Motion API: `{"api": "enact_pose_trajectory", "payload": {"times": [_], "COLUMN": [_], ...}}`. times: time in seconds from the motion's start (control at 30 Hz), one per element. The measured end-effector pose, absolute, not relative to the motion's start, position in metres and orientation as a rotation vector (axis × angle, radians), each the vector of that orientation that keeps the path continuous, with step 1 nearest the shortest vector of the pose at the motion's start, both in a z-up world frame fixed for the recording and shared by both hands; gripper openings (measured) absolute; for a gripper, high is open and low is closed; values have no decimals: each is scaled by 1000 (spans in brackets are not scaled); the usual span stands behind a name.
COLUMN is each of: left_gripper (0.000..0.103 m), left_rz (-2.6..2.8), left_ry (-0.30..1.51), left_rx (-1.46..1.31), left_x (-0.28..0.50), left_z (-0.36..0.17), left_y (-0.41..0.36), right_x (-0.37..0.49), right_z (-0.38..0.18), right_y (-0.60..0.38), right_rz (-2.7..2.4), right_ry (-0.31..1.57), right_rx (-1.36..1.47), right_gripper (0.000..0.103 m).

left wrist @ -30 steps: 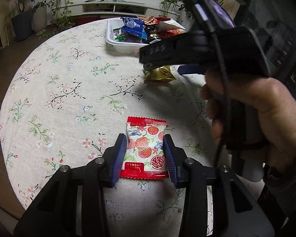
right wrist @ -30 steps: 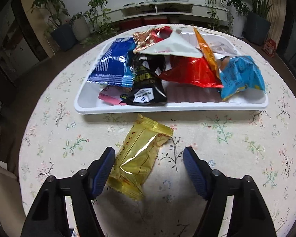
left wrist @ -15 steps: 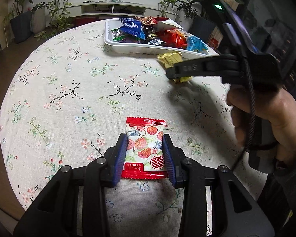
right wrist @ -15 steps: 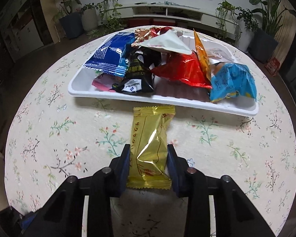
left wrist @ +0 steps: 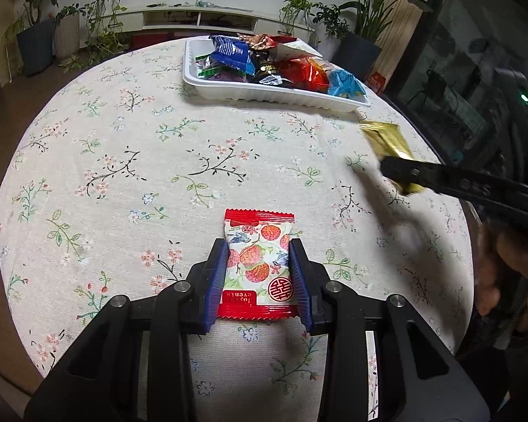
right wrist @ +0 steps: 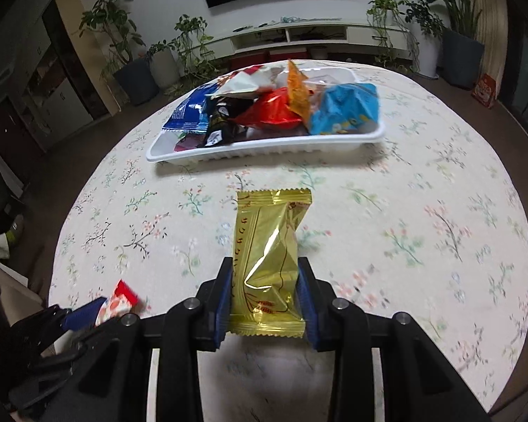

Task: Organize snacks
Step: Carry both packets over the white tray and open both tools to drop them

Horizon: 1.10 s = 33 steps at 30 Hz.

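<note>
A red-and-white strawberry snack packet (left wrist: 260,227) lies flat on the flowered tablecloth. My left gripper (left wrist: 258,248) is shut on it, a blue pad pressed against each long side. My right gripper (right wrist: 266,267) is shut on a gold snack packet (right wrist: 271,225) and holds it above the cloth, short of the white tray (right wrist: 264,147). In the left wrist view the gold packet (left wrist: 387,137) hangs at the right, beside the tray's (left wrist: 264,93) near corner. In the right wrist view the strawberry packet (right wrist: 121,300) shows at the lower left.
The tray holds several packets in blue, black, red, orange and light blue. The round table (left wrist: 140,176) has open cloth between both grippers and the tray. A hand (left wrist: 503,260) holds the right gripper. Potted plants and a low shelf stand beyond the table.
My right gripper closed on the gold packet, lifted it off the cloth and carried it right and back from the tray. The left gripper's pads drew slightly closer on the strawberry packet.
</note>
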<state>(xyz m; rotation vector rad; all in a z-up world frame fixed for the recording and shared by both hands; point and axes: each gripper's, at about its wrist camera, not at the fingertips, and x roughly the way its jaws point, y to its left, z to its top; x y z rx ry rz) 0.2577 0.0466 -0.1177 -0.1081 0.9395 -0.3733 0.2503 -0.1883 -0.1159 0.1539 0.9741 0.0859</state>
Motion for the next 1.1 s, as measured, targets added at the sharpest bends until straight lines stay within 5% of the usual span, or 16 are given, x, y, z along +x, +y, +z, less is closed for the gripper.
{"api": "enact_pose_trajectory", "payload": {"times": [0.57,1.1], "left_gripper": [33,33], "left_rz": [-412,-383], "left_ry": [850,688], "left_rx": [-91,-138], "left_x": [250,413], "left_z": [-64,42], "left_y": [33,26], "right_x": [201,315], "right_z": [-67,16], "right_y": [-238,-243], "right_rz": [48,100], "right_ry": [855,724], "right_rx": [205,146], "right_gripper": [37,37]}}
